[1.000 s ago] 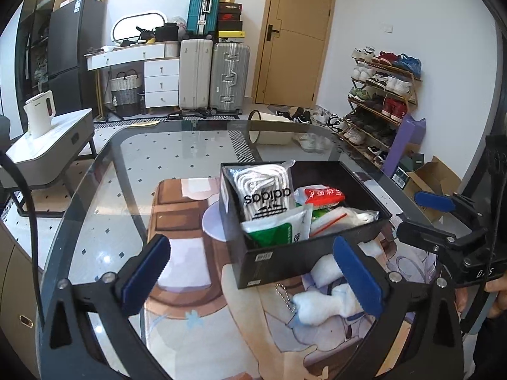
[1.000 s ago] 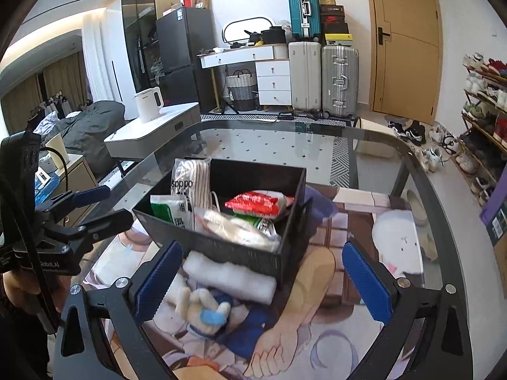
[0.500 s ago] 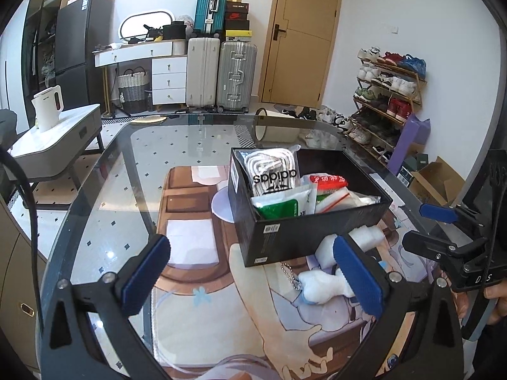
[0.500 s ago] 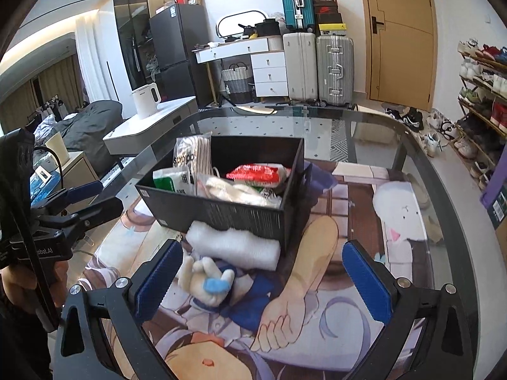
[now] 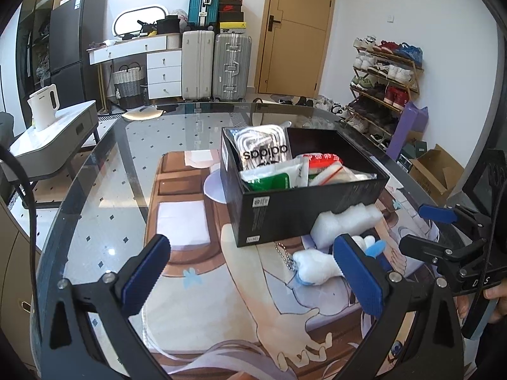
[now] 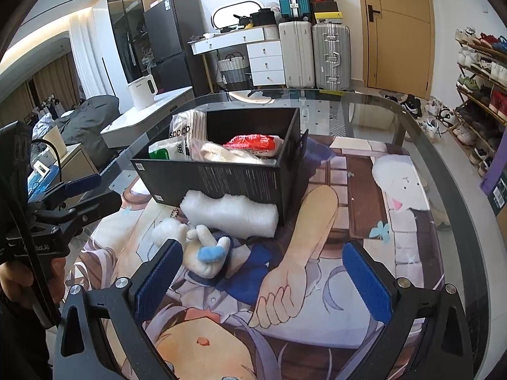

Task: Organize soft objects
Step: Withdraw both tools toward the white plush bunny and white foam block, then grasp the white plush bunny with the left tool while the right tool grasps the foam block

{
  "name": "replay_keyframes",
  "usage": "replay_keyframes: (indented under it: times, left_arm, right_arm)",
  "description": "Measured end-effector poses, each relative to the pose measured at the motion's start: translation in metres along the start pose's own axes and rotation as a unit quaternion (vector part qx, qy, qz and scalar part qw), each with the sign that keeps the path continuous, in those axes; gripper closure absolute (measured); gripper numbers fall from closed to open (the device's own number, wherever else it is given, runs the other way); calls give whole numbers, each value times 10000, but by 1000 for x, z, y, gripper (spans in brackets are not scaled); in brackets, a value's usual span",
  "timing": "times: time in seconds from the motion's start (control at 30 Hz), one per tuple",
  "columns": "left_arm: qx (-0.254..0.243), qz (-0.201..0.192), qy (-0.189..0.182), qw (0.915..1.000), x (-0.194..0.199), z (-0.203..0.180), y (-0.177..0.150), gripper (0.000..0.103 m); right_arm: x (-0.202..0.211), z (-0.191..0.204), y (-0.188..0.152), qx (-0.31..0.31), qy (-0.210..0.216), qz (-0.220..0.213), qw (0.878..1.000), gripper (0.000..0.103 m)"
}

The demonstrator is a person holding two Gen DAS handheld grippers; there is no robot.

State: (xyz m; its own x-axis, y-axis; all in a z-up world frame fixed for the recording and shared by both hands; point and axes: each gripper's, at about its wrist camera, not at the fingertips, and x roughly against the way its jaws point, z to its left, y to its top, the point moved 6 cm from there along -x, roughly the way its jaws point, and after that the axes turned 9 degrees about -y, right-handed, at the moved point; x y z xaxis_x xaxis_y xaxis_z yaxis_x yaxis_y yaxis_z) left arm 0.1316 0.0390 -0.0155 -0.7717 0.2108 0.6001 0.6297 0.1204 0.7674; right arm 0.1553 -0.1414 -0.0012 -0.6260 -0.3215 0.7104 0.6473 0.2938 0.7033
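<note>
Both my grippers, left gripper (image 5: 258,277) and right gripper (image 6: 263,280), hang with fingers spread wide, holding nothing. To do this well I should come down over the plush toy (image 6: 198,248), pinch its body rather than the bead chain, then lift it clear of the box wall. It lies on the tabletop (image 6: 443,177) just in front of the black box (image 6: 221,180), touching the white foam roll (image 6: 231,213) (which leans against the box). The toy sits beside my right gripper's left finger.
</note>
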Motion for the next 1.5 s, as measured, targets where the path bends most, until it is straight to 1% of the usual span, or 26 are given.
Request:
replay_keyframes:
  times: [0.17,0.3,0.67,0.87,1.0,1.1,1.2,1.4,1.5]
  left_arm:
    - [-49,132,-89,9999,-6,-8,-6,0]
    - [-149,315,-179,9992,-15,-17,-11,0]
    - [-243,635,-359,9970,-33,-33,-17,0]
    - [-281,890,-429,9947,-47,-43,-21,0]
    - [-238,1008,-501,9934,-54,-45,-22,0]
    - [-204,1102,-456,9927,-59,-46,-23,0]
    - [-35,1211,-528,9912,-64,-43,-25,0]
    - [154,1115,-704,9911,-64,-41,-23,1]
    - [95,1127,-707,9911,-64,-42,-24,3]
  right_arm:
    - [-5,0,-4,-15,-4,43,10000,1]
    - [-7,-3,-4,-25,-25,69,10000,1]
    - [-12,-20,-3,-162,-161,109,9997,1]
    - [-15,-25,-5,-188,-192,157,9995,1]
    - [-16,-29,-6,-231,-200,169,9994,1]
    - [-17,-30,-7,-243,-212,184,9993,1]
    - [-18,-31,-8,-244,-228,213,9992,1]
    - [-19,-32,-8,-263,-237,221,9991,1]
    - [-19,-33,-8,-254,-237,225,9991,1]
